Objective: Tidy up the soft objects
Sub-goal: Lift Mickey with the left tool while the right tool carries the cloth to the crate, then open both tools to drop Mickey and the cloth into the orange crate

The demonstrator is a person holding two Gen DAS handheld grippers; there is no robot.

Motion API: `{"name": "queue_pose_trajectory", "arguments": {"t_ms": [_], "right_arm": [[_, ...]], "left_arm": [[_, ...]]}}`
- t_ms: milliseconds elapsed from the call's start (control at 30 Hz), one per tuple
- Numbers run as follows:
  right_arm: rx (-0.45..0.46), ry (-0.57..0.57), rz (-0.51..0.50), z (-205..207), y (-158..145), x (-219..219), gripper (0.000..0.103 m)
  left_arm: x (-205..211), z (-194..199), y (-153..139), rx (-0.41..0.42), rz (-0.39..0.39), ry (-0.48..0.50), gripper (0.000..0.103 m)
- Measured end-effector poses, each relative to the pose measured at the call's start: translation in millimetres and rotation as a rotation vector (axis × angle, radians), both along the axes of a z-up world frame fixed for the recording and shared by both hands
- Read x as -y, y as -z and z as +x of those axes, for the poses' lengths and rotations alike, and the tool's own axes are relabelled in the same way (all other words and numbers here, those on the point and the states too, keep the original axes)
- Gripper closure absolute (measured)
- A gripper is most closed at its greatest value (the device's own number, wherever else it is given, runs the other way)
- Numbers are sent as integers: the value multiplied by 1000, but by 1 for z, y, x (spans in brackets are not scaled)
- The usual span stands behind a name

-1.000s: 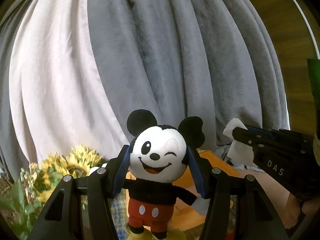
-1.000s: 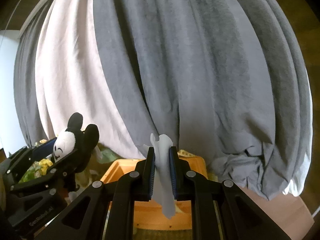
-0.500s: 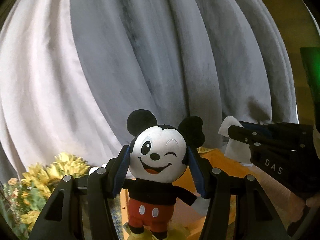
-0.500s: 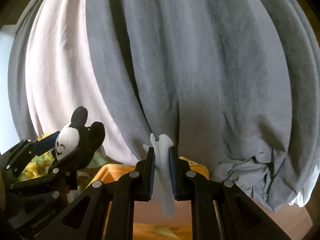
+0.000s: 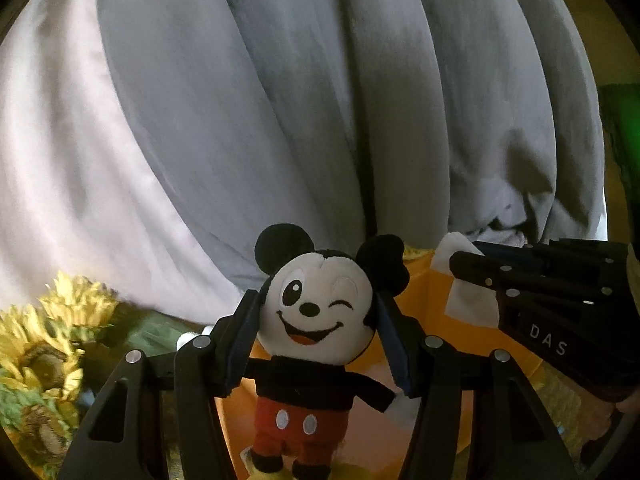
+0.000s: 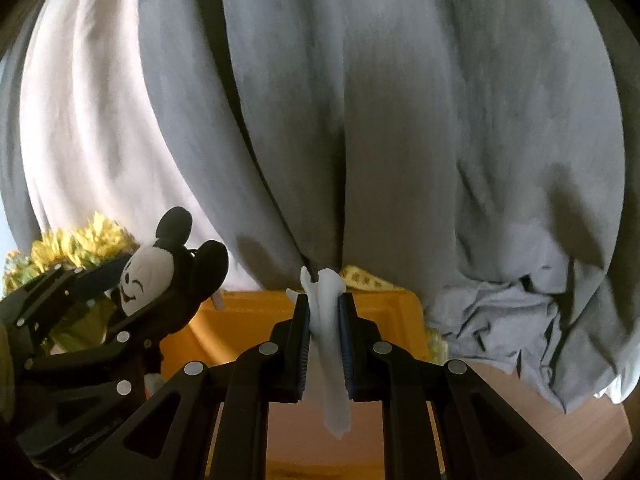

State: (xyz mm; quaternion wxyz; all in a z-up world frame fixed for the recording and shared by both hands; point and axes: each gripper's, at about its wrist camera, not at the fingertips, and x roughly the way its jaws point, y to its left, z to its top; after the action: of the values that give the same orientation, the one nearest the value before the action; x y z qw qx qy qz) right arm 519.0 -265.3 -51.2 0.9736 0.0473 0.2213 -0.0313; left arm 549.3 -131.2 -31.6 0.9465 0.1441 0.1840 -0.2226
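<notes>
A mouse plush with black ears, a white winking face and red shorts hangs by its head in my left gripper, whose pads press both cheeks. In the right wrist view the same mouse plush shows at the left, held by the left gripper. My right gripper is shut on a thin white cloth that dangles below the pads. That white cloth and the right gripper appear at the right of the left wrist view. An orange bin lies just below and ahead of both.
Grey curtains with a white panel fill the background and bunch on the floor at the right. Yellow artificial sunflowers stand at the left. Wooden floor shows at the lower right.
Both grippers moved forward and down toward the curtain and the orange bin, which now looks larger and closer. The plush and the cloth stay gripped as before.
</notes>
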Motion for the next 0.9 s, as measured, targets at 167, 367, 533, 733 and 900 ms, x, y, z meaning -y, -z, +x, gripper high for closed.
{"name": "queue_pose_trajectory", "arguments": {"t_ms": [167, 367, 533, 733, 900], "right_arm": [[-42, 2, 30, 7, 12, 7, 87], [-57, 15, 32, 11, 18, 9, 61], [-59, 30, 29, 10, 18, 10, 53], [-43, 30, 20, 1, 12, 8, 52], [-14, 30, 18, -15, 0, 5, 49]], "left_arm": [[2, 8, 13, -50, 3, -7, 42], [-1, 11, 18, -54, 7, -30, 26], [-9, 6, 16, -56, -8, -61, 25], [-20, -15, 7, -14, -25, -97, 25], [-27, -36, -7, 41, -32, -114, 25]]}}
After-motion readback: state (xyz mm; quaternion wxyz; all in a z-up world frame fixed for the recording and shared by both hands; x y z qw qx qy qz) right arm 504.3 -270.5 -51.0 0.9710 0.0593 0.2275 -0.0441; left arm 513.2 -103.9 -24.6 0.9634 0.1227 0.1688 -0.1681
